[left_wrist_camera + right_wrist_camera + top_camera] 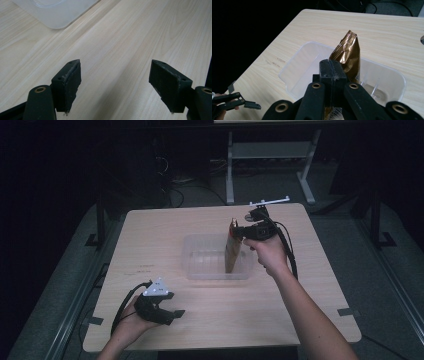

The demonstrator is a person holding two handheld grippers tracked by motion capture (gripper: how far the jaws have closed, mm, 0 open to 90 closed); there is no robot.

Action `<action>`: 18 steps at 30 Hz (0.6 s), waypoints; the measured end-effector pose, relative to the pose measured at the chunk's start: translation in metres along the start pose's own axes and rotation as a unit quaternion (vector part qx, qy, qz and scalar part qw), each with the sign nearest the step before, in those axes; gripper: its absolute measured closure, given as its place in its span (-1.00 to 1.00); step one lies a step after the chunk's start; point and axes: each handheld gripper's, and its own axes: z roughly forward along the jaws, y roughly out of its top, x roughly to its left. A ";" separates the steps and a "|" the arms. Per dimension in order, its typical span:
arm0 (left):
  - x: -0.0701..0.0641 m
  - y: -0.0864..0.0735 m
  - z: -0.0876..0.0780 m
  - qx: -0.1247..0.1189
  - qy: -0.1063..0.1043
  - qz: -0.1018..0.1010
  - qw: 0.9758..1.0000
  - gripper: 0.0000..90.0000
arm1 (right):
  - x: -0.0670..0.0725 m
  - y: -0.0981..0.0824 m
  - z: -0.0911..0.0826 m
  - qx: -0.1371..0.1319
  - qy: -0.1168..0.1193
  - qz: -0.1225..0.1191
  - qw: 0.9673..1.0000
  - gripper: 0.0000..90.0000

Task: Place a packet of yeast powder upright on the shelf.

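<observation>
A brown-gold foil packet (231, 251) hangs upright over a clear plastic tub (192, 270) in the middle of the wooden table; its lower end reaches down inside the tub. My right gripper (237, 231) is shut on the packet's upper edge. From the right gripper view the packet (348, 56) rises past the closed jaws, above the tub (294, 65). My left gripper (172, 315) rests near the table's front left, held in a hand, well apart from the tub. Its jaws stand open over bare wood, with nothing between the pads (71, 82).
The wooden table (320, 285) has bare room around the tub. A corner of the tub (57, 15) shows in the left gripper view. Beyond the far edge are a white desk frame (230, 175) and cables on a dark floor.
</observation>
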 end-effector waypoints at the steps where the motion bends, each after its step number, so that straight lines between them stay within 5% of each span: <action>1: -0.001 0.000 0.000 -0.002 -0.001 -0.002 1.000 -0.44 | 0.000 0.000 0.002 0.002 -0.001 -0.001 1.000 0.98; 7: 0.000 0.000 0.001 0.001 -0.002 0.002 1.000 -0.44 | 0.000 -0.002 0.009 0.009 -0.008 -0.011 1.000 0.91; 18: 0.001 -0.001 0.002 0.003 0.001 0.003 1.000 -0.44 | 0.003 -0.002 -0.020 -0.010 -0.012 -0.050 0.999 0.09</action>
